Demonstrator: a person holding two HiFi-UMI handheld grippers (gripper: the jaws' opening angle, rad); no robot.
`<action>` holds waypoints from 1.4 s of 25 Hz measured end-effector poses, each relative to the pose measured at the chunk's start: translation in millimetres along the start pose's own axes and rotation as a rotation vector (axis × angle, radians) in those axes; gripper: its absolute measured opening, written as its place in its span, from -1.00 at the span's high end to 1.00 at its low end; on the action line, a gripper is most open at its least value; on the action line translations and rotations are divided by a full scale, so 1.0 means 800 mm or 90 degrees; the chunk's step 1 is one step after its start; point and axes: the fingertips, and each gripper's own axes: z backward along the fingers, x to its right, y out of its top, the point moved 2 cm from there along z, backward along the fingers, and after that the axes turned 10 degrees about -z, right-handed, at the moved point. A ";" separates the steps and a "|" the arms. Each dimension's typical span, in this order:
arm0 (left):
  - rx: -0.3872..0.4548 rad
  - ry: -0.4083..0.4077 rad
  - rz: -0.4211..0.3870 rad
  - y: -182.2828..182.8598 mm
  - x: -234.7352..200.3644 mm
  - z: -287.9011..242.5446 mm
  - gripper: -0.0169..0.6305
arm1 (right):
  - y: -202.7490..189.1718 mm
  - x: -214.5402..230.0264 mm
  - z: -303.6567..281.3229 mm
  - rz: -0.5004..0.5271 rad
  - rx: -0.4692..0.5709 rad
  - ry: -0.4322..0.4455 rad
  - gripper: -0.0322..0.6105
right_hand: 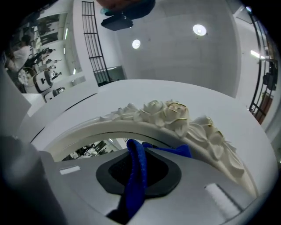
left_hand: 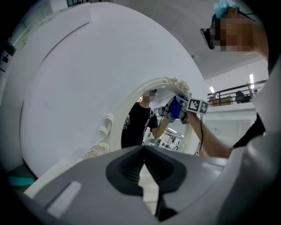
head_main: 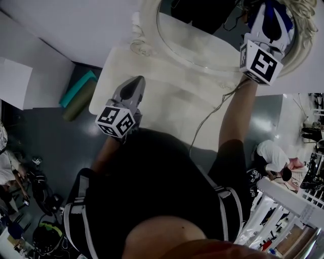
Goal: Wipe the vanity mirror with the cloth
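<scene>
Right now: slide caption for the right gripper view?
Right tongs hold blue cloth at the mirror's flower-carved frame.

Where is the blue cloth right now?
The cloth is pinched in the right gripper, upper right of the head view, at the mirror just under its carved rose crest.

Right gripper raised, arm outstretched, clamping cloth, left gripper low, jaws together.

- I saw a white wall behind a pale table.
- The floor was dark grey, and a teal mat lay at the foot of the wall.
- Two round ceiling lights were lit.
- A black grille stood tall beside them.
- A white railing ran at lower right, near a crouching person.
</scene>
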 end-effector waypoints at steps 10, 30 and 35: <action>-0.006 0.000 0.002 -0.004 0.007 -0.008 0.92 | -0.035 -0.077 0.001 0.204 -0.034 0.095 0.79; -0.011 0.003 0.003 -0.011 0.023 0.003 0.92 | -0.202 -0.210 0.090 0.276 -0.088 0.255 0.79; -0.014 0.014 0.000 -0.015 0.022 0.013 0.91 | -0.254 -0.235 0.122 0.283 -0.116 0.289 0.79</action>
